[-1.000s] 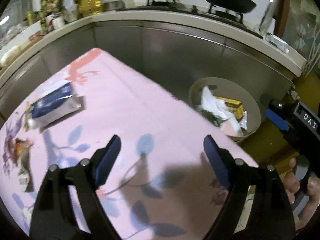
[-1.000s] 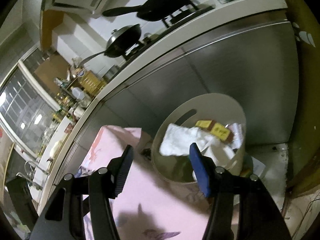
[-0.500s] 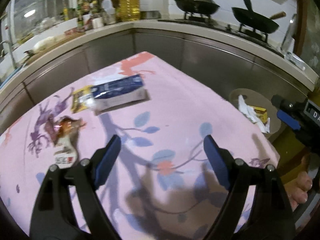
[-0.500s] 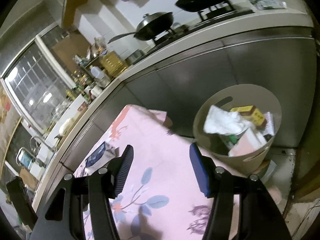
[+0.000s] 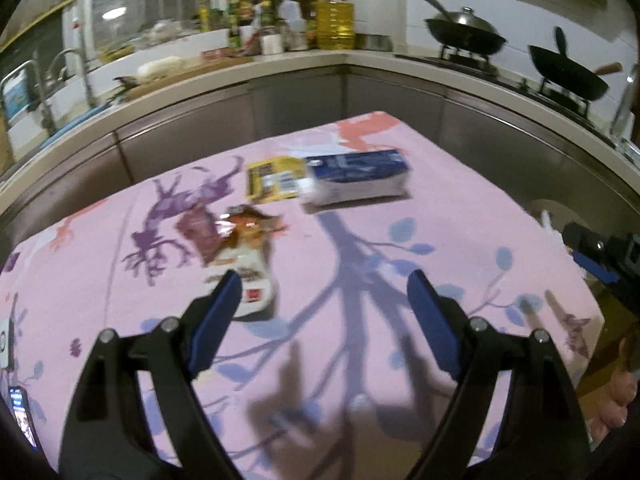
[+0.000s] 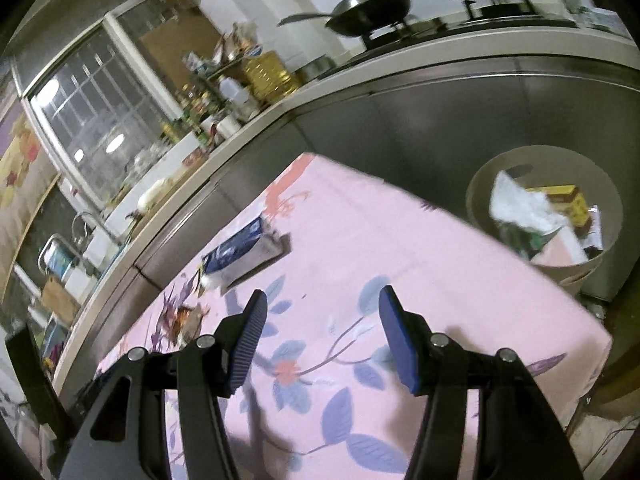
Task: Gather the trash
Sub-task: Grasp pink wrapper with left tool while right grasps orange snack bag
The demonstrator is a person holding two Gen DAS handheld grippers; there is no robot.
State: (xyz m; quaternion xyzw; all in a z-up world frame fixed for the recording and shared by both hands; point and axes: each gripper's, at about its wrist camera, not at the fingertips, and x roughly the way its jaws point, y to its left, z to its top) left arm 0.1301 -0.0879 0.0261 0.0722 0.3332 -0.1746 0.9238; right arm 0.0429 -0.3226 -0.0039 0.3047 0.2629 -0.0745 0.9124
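Three pieces of trash lie on the pink flowered counter (image 5: 460, 216) ahead of the left tongs (image 5: 324, 300), whose jaws gape wide and empty: a crumpled wrapper (image 5: 240, 248) just beyond the left finger, then a yellow packet (image 5: 272, 180) touching a blue-and-white carton (image 5: 360, 176). Right tongs (image 6: 320, 336) stand partly open, empty; a bin (image 6: 480, 196), apparently paper-filled, sits beyond and right.

no print on the blue carton (image 5: 358, 176), yellow packet (image 5: 272, 179) or wrappers is sharp enough to read.
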